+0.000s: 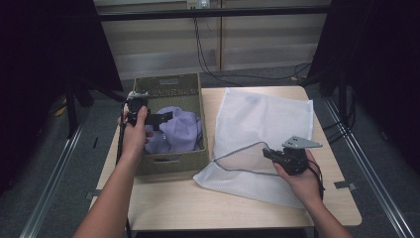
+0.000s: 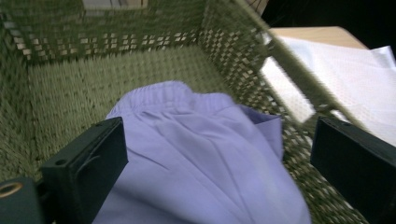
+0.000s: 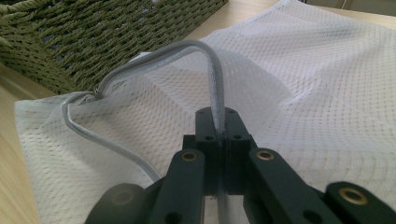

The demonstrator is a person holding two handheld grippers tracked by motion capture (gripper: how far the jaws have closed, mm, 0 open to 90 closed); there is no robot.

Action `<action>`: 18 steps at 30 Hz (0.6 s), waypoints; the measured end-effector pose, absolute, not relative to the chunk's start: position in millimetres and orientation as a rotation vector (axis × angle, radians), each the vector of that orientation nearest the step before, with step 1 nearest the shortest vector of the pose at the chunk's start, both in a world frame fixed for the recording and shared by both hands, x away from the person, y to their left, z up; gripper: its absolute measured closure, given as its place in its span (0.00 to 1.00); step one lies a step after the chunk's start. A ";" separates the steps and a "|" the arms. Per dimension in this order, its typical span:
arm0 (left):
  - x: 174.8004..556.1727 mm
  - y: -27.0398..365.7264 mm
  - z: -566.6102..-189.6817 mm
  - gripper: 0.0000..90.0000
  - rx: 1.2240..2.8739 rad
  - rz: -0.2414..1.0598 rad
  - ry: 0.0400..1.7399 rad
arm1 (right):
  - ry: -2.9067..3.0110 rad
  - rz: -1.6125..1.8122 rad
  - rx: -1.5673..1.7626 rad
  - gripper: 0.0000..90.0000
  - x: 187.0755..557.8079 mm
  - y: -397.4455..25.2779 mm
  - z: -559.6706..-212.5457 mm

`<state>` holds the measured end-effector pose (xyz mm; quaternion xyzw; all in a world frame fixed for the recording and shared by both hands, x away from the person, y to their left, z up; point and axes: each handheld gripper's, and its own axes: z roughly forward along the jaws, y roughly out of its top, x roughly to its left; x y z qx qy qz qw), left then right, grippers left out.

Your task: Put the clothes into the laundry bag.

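Left gripper [image 2: 219, 163] fingers spread wide above lilac garment [image 2: 201, 154] in woven basket [image 2: 60, 93], right gripper [image 3: 218, 121] fingers pinching mesh bag's [image 3: 317, 84] grey edge

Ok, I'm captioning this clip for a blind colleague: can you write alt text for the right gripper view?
The right gripper, jaws shut, pinches the grey zipper edge of a white mesh laundry bag and lifts it open into an arch. The bag lies on a light wooden table, with a green woven basket behind it at upper left.
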<state>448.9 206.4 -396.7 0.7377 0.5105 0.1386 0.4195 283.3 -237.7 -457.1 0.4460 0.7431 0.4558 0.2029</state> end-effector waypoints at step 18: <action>488.4 192.9 -443.7 0.00 2.044 0.184 1.393 | 2.091 1.271 1.247 0.98 284.0 -236.4 -460.4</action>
